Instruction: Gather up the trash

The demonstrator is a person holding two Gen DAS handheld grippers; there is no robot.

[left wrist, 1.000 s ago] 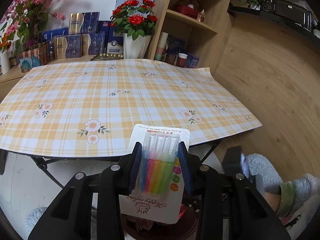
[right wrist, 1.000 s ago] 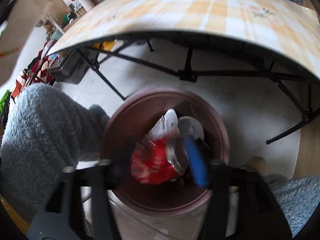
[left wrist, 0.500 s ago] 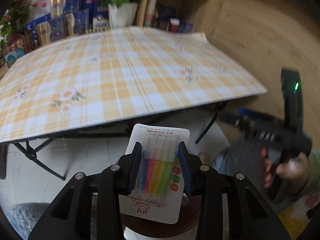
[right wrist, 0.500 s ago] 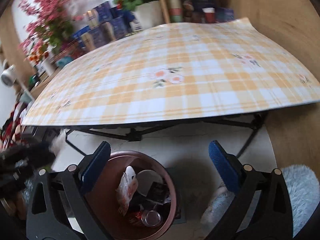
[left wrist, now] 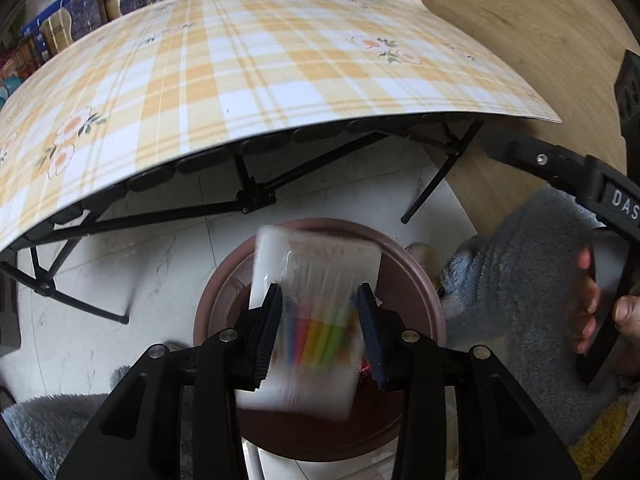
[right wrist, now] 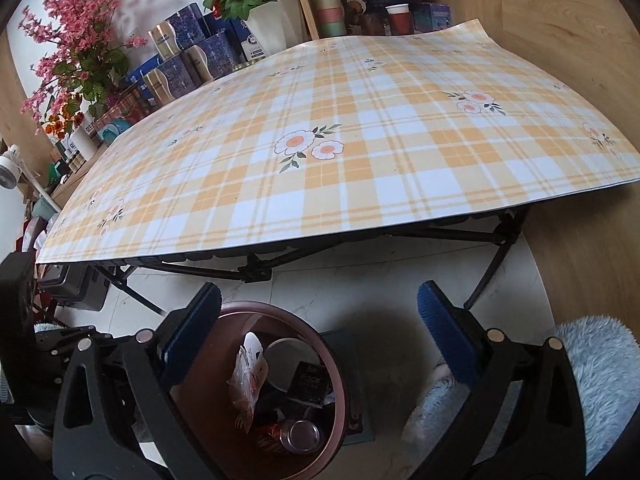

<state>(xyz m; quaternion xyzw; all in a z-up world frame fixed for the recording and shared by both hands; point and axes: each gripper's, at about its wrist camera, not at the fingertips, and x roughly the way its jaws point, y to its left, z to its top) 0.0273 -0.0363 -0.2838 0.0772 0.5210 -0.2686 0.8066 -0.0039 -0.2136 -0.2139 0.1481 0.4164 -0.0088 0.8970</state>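
My left gripper (left wrist: 320,322) is over the brown trash bin (left wrist: 416,272) on the floor. A white card pack of coloured candles (left wrist: 312,264) sits between its fingers, blurred; the fingers look slightly spread, so the grip is unclear. My right gripper (right wrist: 318,328) is open and empty, above and to the right of the bin (right wrist: 334,376). The bin holds a crumpled snack wrapper (right wrist: 246,376), a can (right wrist: 302,432) and a black packet (right wrist: 310,380). The right gripper's handle and the hand on it show in the left wrist view (left wrist: 600,200).
The folding table with a yellow plaid cloth (right wrist: 340,140) stands behind the bin on black legs (right wrist: 256,270). Flower pots (right wrist: 276,12), boxes and a shelf stand behind the table. Grey fluffy slippers (right wrist: 596,364) flank the bin.
My left gripper has tilted down over the bin, and the candle pack now looks blurred between its fingers. My right gripper dropped the red can into the bin, opened and lifted away.
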